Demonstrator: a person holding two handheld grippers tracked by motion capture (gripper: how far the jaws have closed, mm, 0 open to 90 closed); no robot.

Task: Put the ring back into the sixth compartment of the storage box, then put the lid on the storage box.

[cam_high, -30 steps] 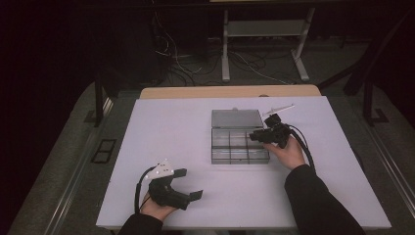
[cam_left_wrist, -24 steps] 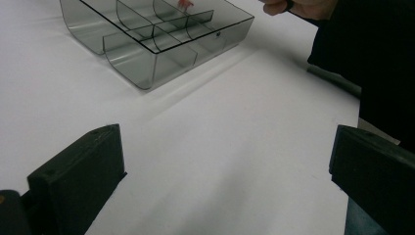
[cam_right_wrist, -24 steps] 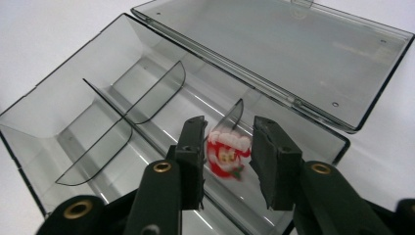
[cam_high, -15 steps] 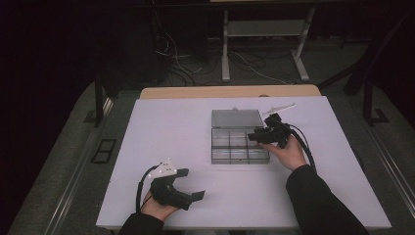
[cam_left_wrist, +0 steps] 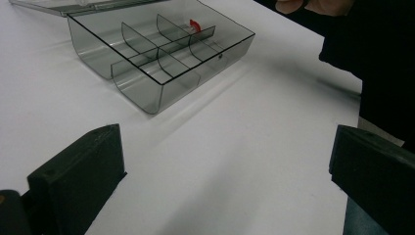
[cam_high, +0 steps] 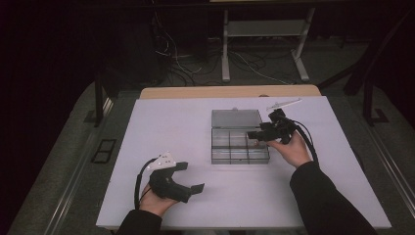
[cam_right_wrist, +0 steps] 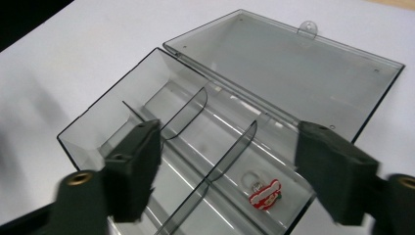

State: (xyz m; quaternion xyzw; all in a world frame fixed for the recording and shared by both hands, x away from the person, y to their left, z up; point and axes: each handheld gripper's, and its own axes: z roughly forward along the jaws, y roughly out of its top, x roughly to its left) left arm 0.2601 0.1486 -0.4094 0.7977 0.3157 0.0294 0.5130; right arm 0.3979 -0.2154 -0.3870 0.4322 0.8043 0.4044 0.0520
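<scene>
Two tongs work at a white surface (cam_high: 186, 122) that carries a clear smoke-grey compartment box (cam_high: 239, 148), its lid (cam_high: 236, 117) folded back flat on the far side. The right tongs (cam_high: 254, 135) hover over the box's right half, above its far right compartment; their jaws have just been opening and stand apart with nothing between them. Below them, in the right gripper view, a small red charm (cam_right_wrist: 265, 194) with a clear loop lies on the floor of that compartment, beside a curved divider (cam_right_wrist: 230, 156), touched by neither jaw. In the left gripper view the red charm (cam_left_wrist: 195, 24) shows in a far compartment of the box (cam_left_wrist: 161, 54). The left tongs (cam_high: 192, 177) rest low, well apart from the box toward its near left, jaws wide apart and holding nothing, pointed toward the box.
</scene>
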